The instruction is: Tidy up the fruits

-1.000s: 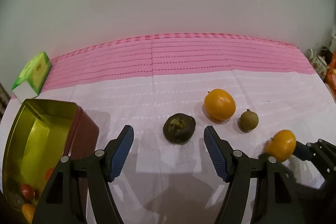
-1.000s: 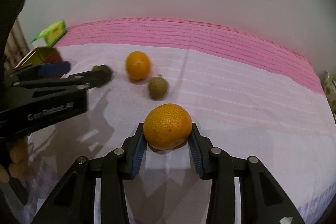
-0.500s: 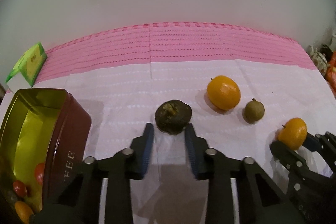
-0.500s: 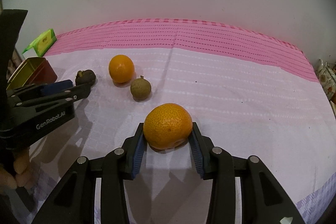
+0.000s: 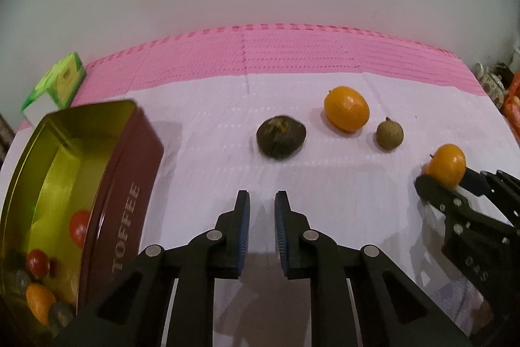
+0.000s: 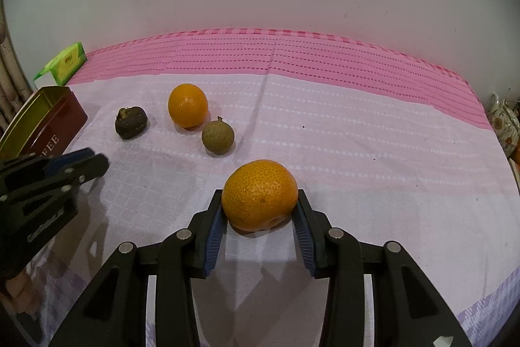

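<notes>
Right now your left gripper (image 5: 262,199) has just been closing and its blue pads sit with only a narrow gap between them — nothing is in that gap, just bare cloth. The dark wrinkled fruit (image 5: 281,137) lies ahead of the fingertips, apart from them, untouched on the pale part of the pink tablecloth (image 5: 325,54). Your right gripper (image 6: 260,200) is clamped on the big orange (image 6: 259,194), both pads pressing its sides, with the fruit down at cloth level. Between the two sit a smaller orange (image 6: 188,105) and a brownish-green round fruit (image 6: 217,135) with a short stem, just beside each other; the dark fruit is to their left in the right wrist view. The open toffee tin (image 5: 125,178) stands at the left edge of the left wrist view, gold inside, dark red outside — it already holds a few small red, orange and dark fruits at its near end. A green carton (image 5: 61,80) lies behind the tin near the wall.
</notes>
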Available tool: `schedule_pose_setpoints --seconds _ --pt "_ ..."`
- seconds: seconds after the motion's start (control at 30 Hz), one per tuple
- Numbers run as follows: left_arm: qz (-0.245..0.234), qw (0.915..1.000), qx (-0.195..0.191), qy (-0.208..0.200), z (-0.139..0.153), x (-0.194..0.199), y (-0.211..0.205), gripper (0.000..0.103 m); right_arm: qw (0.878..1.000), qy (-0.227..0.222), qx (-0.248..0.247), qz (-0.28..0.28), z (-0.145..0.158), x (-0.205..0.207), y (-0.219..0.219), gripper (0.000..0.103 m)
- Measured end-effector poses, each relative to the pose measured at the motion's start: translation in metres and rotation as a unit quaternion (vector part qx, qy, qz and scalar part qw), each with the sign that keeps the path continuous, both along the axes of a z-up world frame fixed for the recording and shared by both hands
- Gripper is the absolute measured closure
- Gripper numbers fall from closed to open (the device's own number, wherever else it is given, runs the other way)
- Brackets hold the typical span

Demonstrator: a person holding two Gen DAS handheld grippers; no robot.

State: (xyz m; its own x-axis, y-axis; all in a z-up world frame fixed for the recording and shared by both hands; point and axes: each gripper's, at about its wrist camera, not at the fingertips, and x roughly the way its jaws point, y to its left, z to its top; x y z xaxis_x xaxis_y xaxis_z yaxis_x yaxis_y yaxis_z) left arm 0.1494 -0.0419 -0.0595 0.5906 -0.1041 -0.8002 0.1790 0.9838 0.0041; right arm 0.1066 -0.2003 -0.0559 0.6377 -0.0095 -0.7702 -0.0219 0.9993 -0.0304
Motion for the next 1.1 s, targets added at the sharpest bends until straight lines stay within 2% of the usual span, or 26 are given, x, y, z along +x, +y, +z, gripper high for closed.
schedule_pose_setpoints --seconds 0.4,1.1 --pt "0.014 0.9999 0.001 0.004 0.001 -0.032 0.018 0.089 1.000 0.000 -0.007 0.002 -0.001 0.002 0.001 0.065" --pt "0.036 0.9993 0.011 0.009 0.007 -0.049 0.035 0.090 1.000 -0.001 -0.013 0.003 0.000 0.000 0.003 0.066"
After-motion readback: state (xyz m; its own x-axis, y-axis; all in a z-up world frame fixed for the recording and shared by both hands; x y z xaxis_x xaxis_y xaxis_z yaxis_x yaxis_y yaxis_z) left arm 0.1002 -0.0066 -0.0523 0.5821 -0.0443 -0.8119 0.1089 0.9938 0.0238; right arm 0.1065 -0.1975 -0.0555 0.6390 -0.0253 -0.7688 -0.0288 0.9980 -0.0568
